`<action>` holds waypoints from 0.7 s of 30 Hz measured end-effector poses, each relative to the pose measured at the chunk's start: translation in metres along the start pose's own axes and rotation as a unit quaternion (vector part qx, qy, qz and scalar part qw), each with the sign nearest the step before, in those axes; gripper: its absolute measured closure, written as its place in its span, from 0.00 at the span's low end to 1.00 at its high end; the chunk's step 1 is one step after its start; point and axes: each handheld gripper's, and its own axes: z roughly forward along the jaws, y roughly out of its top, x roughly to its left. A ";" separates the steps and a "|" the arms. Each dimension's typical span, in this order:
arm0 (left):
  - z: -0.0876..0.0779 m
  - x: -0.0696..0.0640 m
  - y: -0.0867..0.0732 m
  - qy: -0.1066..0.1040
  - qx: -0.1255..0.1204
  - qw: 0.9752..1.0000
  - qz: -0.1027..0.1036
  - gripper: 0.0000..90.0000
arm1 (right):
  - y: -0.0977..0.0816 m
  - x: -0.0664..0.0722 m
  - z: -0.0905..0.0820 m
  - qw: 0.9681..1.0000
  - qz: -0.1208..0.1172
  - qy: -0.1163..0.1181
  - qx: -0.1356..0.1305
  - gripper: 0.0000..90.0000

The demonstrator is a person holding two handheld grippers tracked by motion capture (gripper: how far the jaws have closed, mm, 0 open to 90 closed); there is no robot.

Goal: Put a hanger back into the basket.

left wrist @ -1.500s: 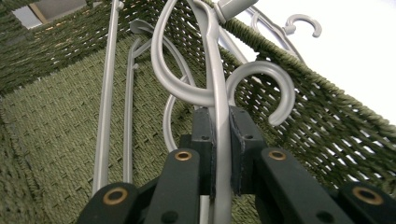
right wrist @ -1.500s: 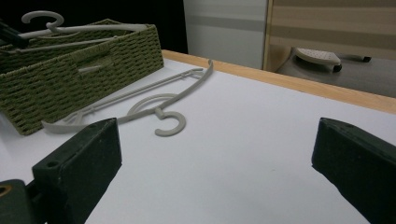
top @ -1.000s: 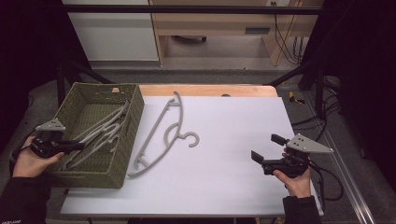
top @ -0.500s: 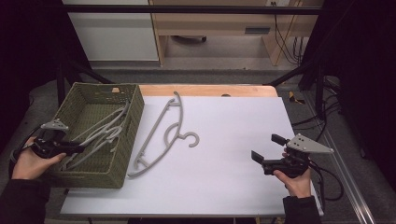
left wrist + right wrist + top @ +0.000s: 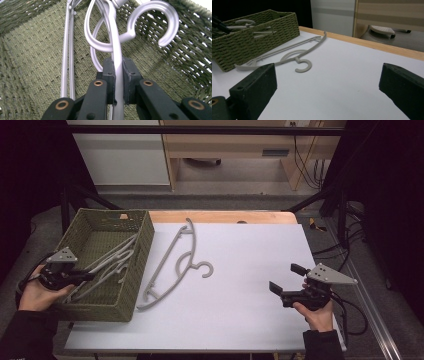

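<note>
Clamping down inside the green woven basket [image 5: 141, 227], the left gripper [image 5: 119, 67] has just been closing and now pinches the bar of a grey hanger [image 5: 115, 37], whose hook curls up against the basket's mesh wall. More hangers [image 5: 107, 262] lie in the basket beside it. Another hanger [image 5: 172, 262] lies flat on the white table [image 5: 250, 270], just beside the basket. Well away from the basket, the right gripper [image 5: 284, 282] hovers over the table, jaws wide apart, holding nothing.
</note>
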 end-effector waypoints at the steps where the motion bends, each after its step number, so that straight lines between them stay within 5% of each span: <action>1: 0.002 0.001 -0.001 -0.001 0.005 1.000 -0.001 0.91 | 0.000 0.000 0.000 1.000 0.001 -0.001 0.000 0.02; 4: 0.010 0.003 -0.003 0.004 0.052 0.999 -0.015 0.90 | 0.000 0.000 0.000 1.000 -0.001 0.001 0.000 0.02; 6: 0.011 0.006 -0.002 0.029 0.084 0.995 -0.040 0.84 | 0.000 0.000 0.000 1.000 -0.001 0.000 0.001 0.02; 7: 0.011 0.006 -0.002 0.034 0.083 0.995 -0.049 0.74 | 0.000 0.000 0.000 1.000 0.000 -0.001 0.000 0.02; 14: 0.002 -0.001 0.005 0.036 0.046 0.997 -0.059 0.61 | 0.000 0.000 0.000 1.000 -0.001 0.000 0.002 0.02; 21: -0.007 -0.017 0.018 0.030 -0.023 0.998 -0.059 0.47 | 0.000 0.000 -0.001 1.000 0.001 -0.001 0.000 0.02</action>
